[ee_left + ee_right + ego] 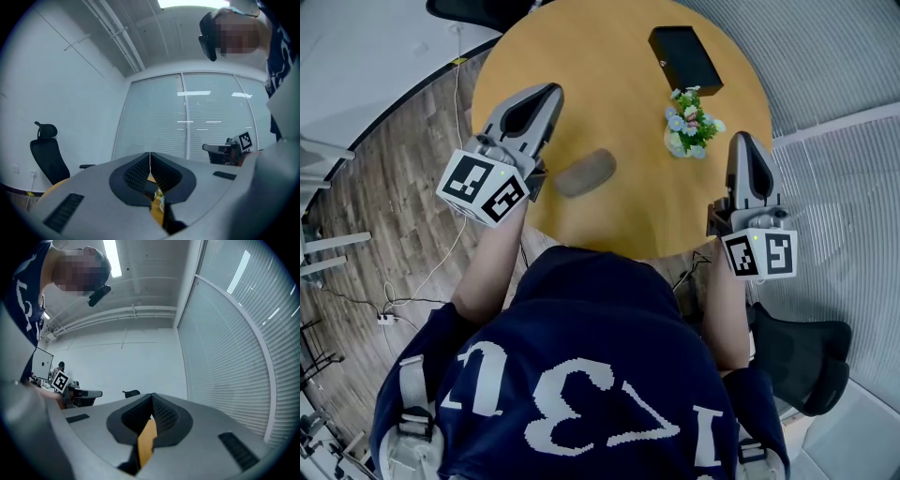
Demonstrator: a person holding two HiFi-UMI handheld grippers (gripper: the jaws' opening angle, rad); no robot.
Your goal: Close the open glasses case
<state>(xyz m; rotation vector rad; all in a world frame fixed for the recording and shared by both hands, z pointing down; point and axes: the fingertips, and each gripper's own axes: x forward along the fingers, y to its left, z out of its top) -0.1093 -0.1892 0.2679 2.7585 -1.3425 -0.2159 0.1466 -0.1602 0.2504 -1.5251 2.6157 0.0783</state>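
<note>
A round wooden table (pixel 581 75) carries a small pot of flowers (pixel 692 124) near its right edge and a flat black box (pixel 684 58) close to the far edge, the two apart. A black office chair (pixel 806 361) stands by the table's near right edge.

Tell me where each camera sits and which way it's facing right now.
Head view: on the person's head, looking steeply down at the table, black case and flowers; shows forearms, navy shirt, left tongs, right tongs.
Left gripper view: rides the left tongs, about level, facing the blinds; shows its shut jaws and the shirt.
Right gripper view: rides the right tongs, about level, facing a white wall; shows its shut jaws and the shirt.
Shared: each gripper view catches the other tongs.
</note>
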